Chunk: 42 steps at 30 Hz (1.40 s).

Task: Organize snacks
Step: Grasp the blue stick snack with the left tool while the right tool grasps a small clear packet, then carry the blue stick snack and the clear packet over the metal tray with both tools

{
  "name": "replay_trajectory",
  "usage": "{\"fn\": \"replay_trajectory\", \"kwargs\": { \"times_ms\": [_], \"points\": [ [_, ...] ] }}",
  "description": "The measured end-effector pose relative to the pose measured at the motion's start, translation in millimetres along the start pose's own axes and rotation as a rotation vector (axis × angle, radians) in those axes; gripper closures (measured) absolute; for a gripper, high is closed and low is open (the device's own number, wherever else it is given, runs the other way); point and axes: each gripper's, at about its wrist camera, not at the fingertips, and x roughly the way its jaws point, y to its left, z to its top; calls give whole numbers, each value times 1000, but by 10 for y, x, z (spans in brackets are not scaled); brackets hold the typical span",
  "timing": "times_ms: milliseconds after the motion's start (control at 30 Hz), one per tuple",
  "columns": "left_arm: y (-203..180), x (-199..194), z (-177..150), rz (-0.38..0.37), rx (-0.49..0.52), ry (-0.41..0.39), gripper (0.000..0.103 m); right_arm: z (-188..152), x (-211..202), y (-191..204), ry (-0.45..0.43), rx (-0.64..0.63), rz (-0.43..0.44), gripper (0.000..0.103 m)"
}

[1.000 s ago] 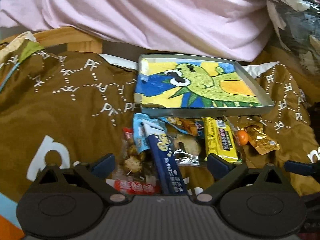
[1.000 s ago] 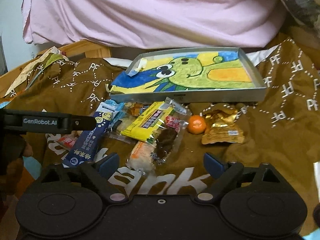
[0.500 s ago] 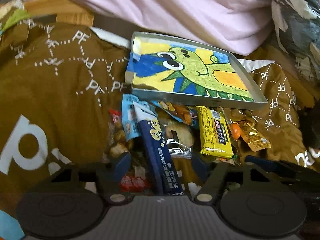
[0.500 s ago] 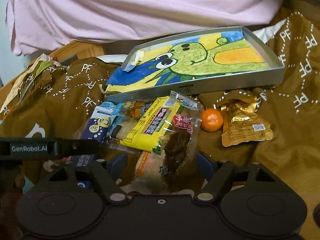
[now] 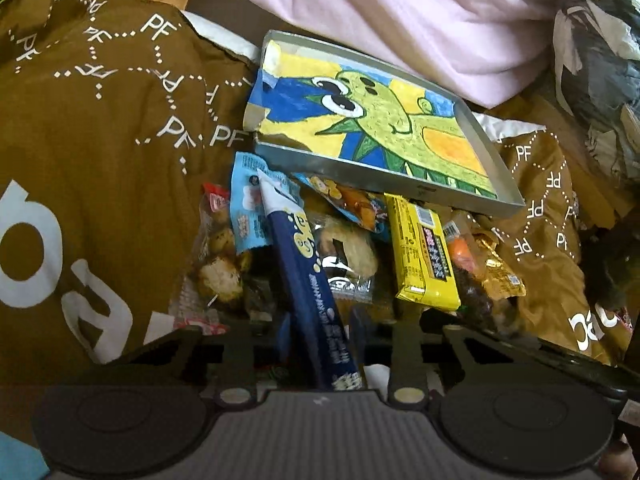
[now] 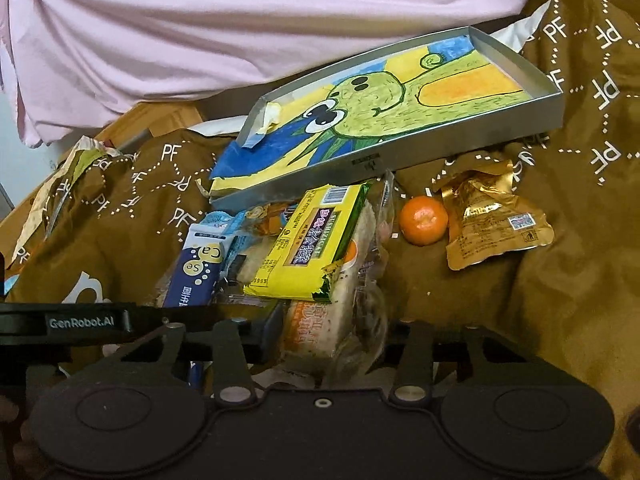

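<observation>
While narrowed, jaws flank blue stick (image 5: 316,280).

"PF" on brown cloth (image 6: 580,240); "GenRobot.AI" on bar (image 6: 86,322)

I count one metal tray (image 6: 400,156), one orange (image 6: 424,220), one gold foil pouch (image 6: 492,216), one yellow bar (image 6: 308,252), one navy stick pack (image 5: 308,276), and about five other wrapped snacks I can't separate cleanly
</observation>
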Motion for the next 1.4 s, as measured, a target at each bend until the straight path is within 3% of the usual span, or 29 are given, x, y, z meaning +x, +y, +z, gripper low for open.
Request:
{"fn": "replay_trajectory", "kwargs": {
  "times_ms": [233, 433, 567, 767, 1067, 1400],
  "points": [
    [15, 2, -12, -2, -24, 3, 74, 30, -69, -119, -21, 44, -8, 54],
    [13, 3, -26, -8, -28, 5, 79, 19, -56, -119, -12, 24, -30, 60],
    [6, 0, -26, -22, -32, 9, 88, 15, -79, -101, -16, 26, -23, 77],
    [-7, -9, -39, -42, -61, 21, 88, -6, -167, -75, -24, 23, -57, 90],
    [-45, -120, -92, -61, -131, 19, 91, -127, -437, 64, -75, -83, -91, 90],
    [-148, -349, -131, -106, -133, -28, 92, -156, -724, 193, -178, -160, -40, 91]
  ]
}}
